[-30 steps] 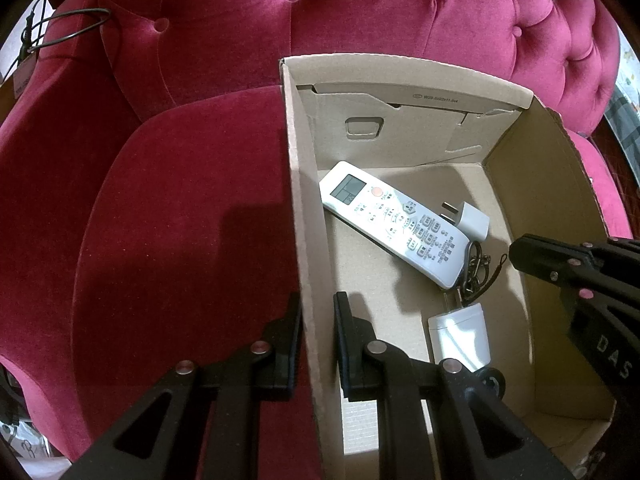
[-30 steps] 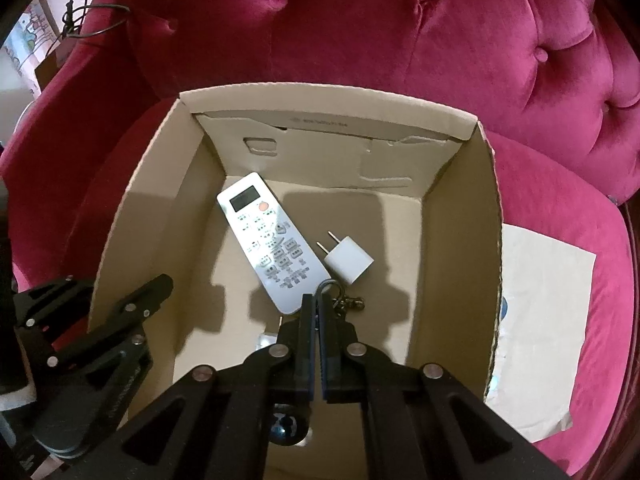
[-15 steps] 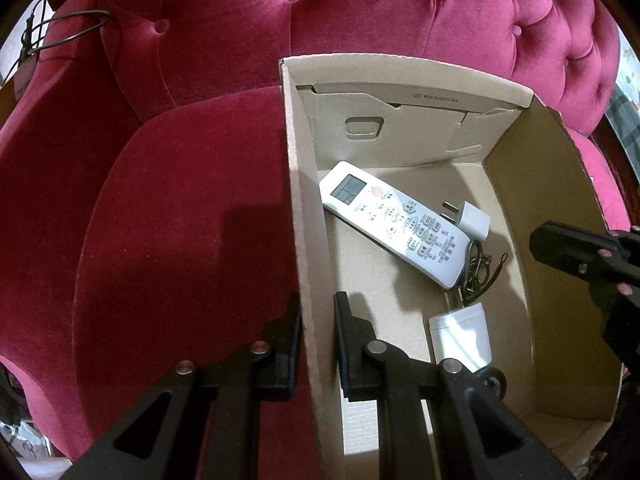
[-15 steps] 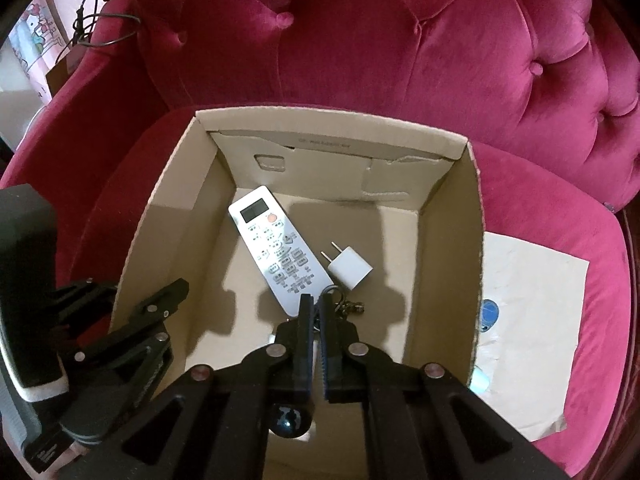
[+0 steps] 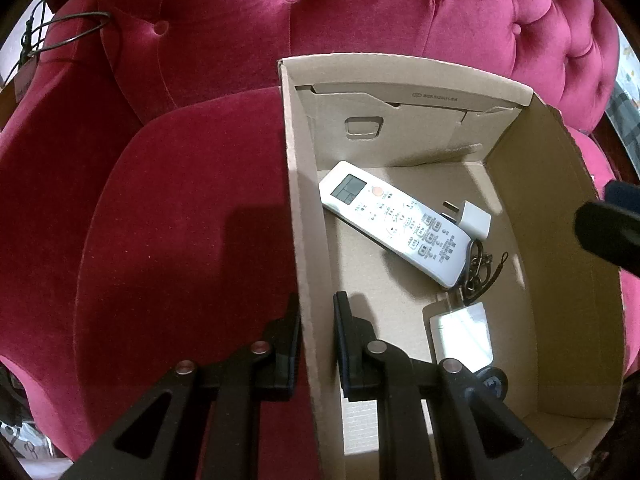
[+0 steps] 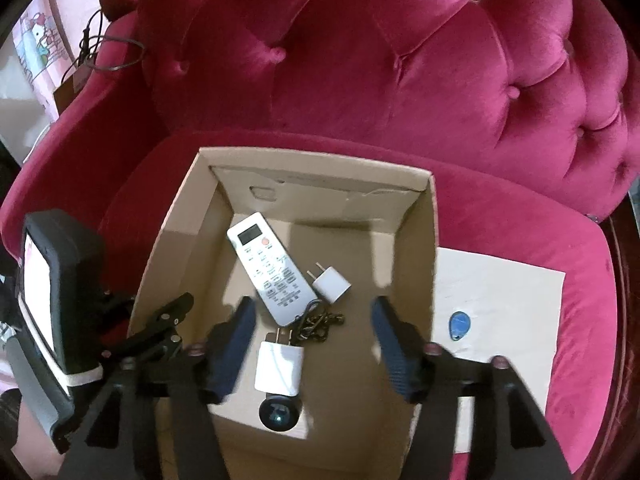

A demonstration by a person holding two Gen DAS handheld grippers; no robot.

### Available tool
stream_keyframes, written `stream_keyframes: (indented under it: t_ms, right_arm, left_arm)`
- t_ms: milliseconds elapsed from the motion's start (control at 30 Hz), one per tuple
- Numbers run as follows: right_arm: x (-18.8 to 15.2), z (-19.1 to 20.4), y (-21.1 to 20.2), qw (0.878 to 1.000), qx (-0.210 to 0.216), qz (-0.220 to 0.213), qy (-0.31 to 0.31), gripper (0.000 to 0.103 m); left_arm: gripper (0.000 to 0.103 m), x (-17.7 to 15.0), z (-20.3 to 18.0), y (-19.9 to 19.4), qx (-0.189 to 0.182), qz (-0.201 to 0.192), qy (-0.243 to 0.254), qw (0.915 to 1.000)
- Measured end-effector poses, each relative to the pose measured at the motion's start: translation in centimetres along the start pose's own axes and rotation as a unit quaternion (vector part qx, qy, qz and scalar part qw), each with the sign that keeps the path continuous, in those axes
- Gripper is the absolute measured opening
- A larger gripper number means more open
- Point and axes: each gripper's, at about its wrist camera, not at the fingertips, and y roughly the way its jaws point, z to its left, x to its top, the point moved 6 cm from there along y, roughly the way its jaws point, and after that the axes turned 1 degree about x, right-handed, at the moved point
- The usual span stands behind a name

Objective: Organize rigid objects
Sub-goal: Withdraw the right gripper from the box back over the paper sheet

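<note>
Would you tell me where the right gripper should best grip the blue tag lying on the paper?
Probably across the round body of the blue tag, from straight above: it lies flat on the paper, narrow end nearest, with bare paper all round it for the fingers.

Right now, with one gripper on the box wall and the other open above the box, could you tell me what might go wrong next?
1. The left gripper pinches only the thin wall of the cardboard box on a soft velvet armchair; a tug could tilt it and slide the remote control.
2. The right gripper, its jaws opening, hangs over the larger charger; descending could catch the keychain.
3. The blue key fob lies outside on paper, easily overlooked.
</note>
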Motion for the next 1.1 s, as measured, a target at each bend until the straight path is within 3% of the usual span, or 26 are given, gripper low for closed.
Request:
stream_keyframes:
  t_ms: [300, 700, 1100]
  right_arm:
    - [0.6, -2.6, -1.8, 1.0, -0.012, -0.019, 0.017, 0.102]
    - [0.9, -7.7, -3.9, 0.998, -0.039, -0.035, 0.044, 0.103]
    - [-1.6, -12.9, -4.1, 0.995, -0.061, -0.04, 0.072, 0.103]
  left_arm:
    - [0.016, 0.0, 0.0, 0.1, 0.001, 0.0, 0.0, 1.0]
    - [0.016, -0.1, 0.0, 0.1, 0.001, 0.0, 0.001, 1.0]
    - [0.016, -0.2, 0.0, 0.1, 0.001, -0.001, 0.001, 1.0]
